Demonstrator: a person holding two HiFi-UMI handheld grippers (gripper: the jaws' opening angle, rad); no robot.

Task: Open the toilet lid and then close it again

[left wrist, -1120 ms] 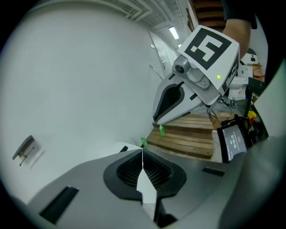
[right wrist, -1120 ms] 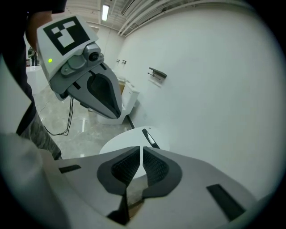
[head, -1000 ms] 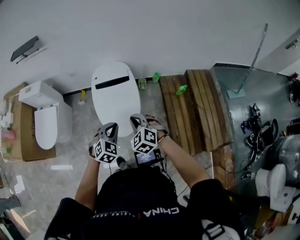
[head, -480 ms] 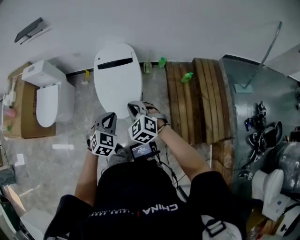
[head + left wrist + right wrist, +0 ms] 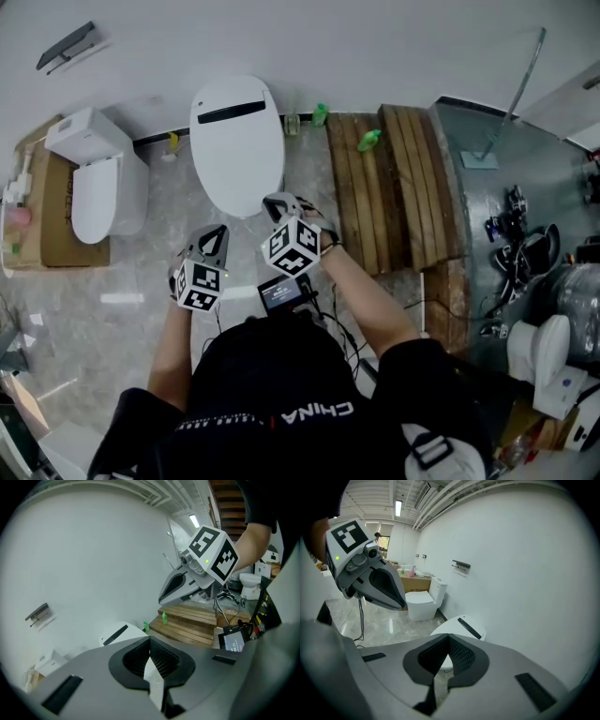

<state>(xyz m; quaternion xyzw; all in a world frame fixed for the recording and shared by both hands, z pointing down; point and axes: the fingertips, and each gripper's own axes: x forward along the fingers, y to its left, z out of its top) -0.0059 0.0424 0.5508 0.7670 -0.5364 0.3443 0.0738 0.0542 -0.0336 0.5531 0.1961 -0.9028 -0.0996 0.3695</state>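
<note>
Looking down on the lid, shut flat over its toilet by the wall, between a second toilet and planks. Just short of it, not touching: left gripper and right gripper, both clenched tight on nothing.

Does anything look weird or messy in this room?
Yes, a little. A second toilet sits on brown cardboard at the left, not on the bare floor, and wooden planks lie on the floor beside the closed toilet lid. Nothing looks spilled or broken.
</note>
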